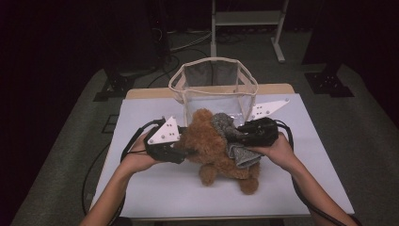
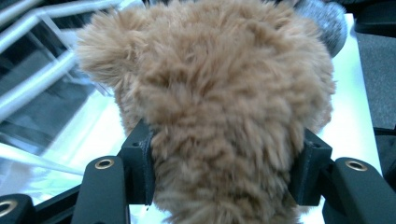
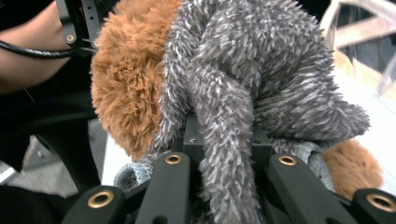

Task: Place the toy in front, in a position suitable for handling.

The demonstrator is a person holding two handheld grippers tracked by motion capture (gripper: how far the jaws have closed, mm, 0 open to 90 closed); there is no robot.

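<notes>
Scene: a person at a white table [image 1: 155,193] grips two soft toys between two hand-held grippers, in front of a clear bag [image 1: 214,87] with cream trim that stands open at the far edge.
Brown toy: a shaggy brown teddy bear [image 1: 211,150] sits at the middle of the table, just in front of the bag, its legs pointing toward the person.
Grey toy: a grey plush toy [image 1: 230,136] lies draped over the bear's right side, touching it.
Left gripper: the left gripper [image 1: 181,150] comes in from the left, its jaws clamped on the bear; in the left gripper view the brown fur [image 2: 224,116] bulges between both black pads.
Right gripper: the right gripper [image 1: 240,134] comes in from the right, its jaws pinched tight on a limb of the grey toy [image 3: 229,154], seen in the right gripper view.
Hands: the left hand [image 1: 139,157] and right hand [image 1: 277,150] each hold a gripper body, cables trailing back along the forearms.
</notes>
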